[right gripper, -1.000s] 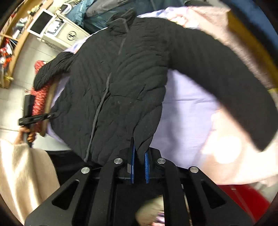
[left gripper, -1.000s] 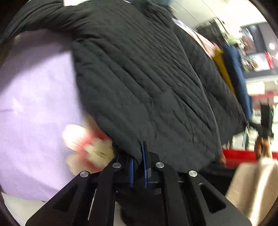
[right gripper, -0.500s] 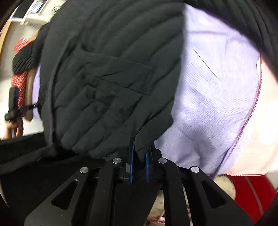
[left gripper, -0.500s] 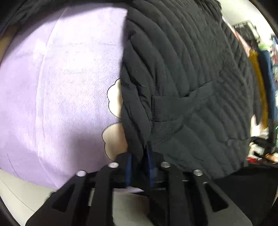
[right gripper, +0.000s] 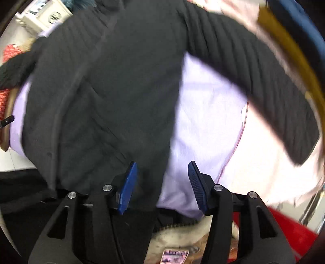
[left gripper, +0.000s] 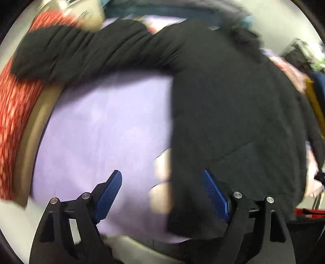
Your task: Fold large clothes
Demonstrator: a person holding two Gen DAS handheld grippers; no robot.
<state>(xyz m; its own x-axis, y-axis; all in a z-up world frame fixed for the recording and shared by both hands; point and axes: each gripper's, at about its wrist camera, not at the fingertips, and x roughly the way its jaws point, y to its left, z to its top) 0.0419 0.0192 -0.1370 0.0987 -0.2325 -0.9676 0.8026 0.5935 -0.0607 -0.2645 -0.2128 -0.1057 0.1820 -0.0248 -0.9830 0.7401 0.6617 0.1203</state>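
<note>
A black quilted jacket [left gripper: 233, 113] lies spread front-up on a lilac cloth [left gripper: 105, 130], with one sleeve [left gripper: 81, 50] stretched to the left. My left gripper [left gripper: 162, 193] is open and empty just above the jacket's lower left hem corner. In the right wrist view the jacket [right gripper: 105, 85] fills the left and middle, its other sleeve [right gripper: 264, 85] reaching right over the lilac cloth [right gripper: 207, 121]. My right gripper [right gripper: 161, 182] is open and empty above the lower right hem corner. Both views are blurred by motion.
A red patterned fabric [left gripper: 12, 113] and a brown table rim [left gripper: 32, 138] lie at the left. Yellow and blue garments [right gripper: 288, 40] hang at the right. A white appliance [right gripper: 40, 14] stands at the far back. A red surface [right gripper: 284, 229] lies at the lower right.
Both grippers have opened and let go of the jacket's hem corners. The jacket now lies flat on the lilac cloth, and both grippers have drawn back from it.
</note>
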